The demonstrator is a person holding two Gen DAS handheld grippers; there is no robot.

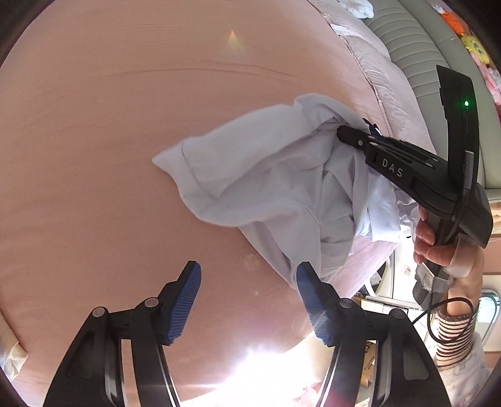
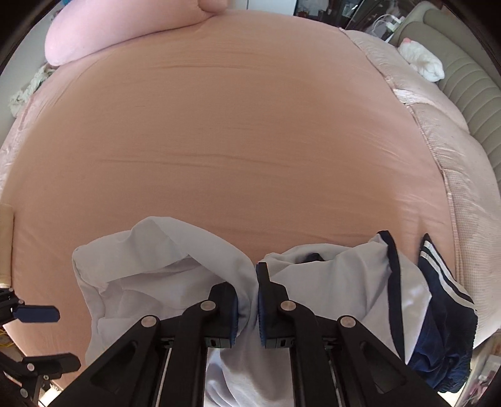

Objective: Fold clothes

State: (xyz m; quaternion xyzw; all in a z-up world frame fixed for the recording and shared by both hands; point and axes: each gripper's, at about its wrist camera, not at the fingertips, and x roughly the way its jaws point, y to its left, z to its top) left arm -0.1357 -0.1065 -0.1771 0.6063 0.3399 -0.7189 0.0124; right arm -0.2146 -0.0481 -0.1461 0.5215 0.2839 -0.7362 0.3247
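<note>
Pinching a shirt [image 2: 175, 269] fold, right gripper [image 2: 247, 300] is closed. Left gripper [image 1: 247, 300] gapes empty beside it. Shirt's near part is cut off.

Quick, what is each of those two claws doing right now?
Left gripper: open, holding nothing.
Right gripper: closed on the white shirt.

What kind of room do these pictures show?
Most likely a bedroom: a wide bed with a pink sheet, a pillow at its far end, and a padded headboard along one side.
</note>
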